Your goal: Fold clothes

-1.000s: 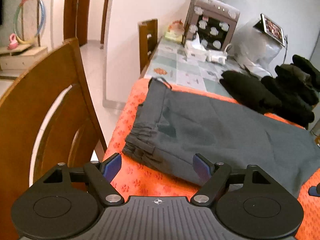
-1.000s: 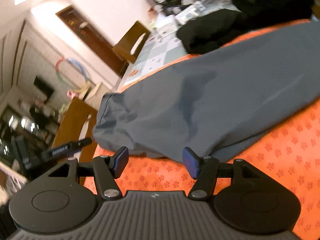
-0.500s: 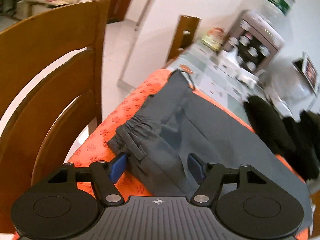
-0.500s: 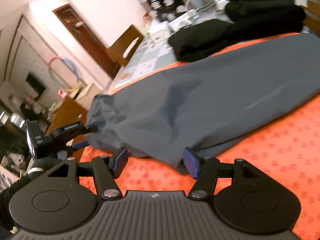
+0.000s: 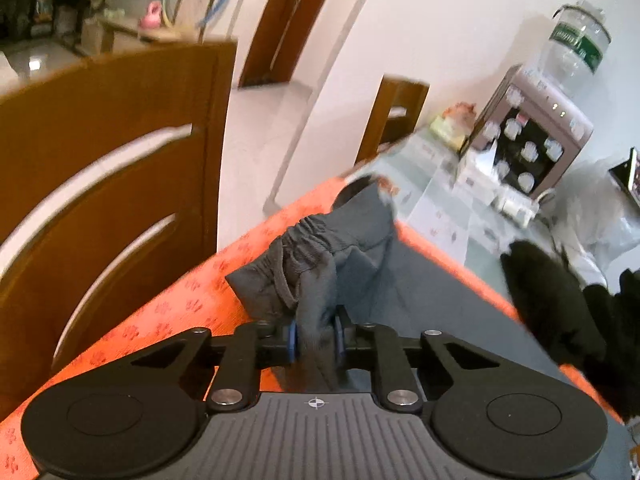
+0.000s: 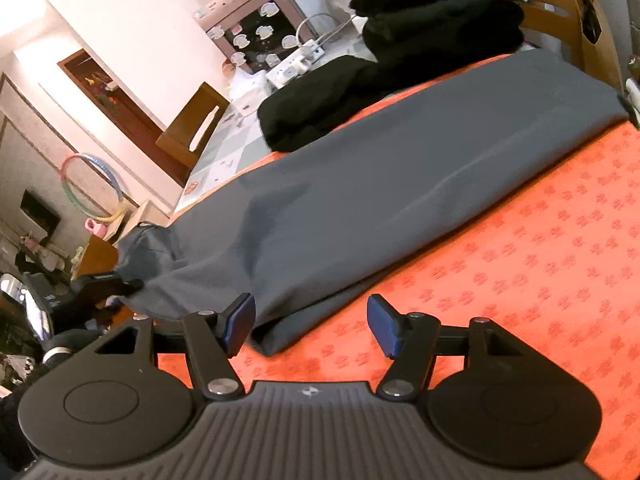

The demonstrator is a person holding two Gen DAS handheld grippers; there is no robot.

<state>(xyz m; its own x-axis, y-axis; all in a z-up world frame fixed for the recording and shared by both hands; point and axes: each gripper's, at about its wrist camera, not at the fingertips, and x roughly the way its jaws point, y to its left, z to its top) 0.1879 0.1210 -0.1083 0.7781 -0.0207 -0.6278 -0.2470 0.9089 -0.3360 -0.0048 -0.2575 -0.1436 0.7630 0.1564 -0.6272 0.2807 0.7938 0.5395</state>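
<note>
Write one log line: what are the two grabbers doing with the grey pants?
left gripper: closing on grey pants waistband | right gripper: open at pants edge

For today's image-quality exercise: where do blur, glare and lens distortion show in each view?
Left wrist view: motion blur smears the chair and table edge; the trousers near the left gripper stay sharper. Right wrist view: the wall washes out bright, the fisheye bends the cloth, and the right gripper is crisp.
</note>
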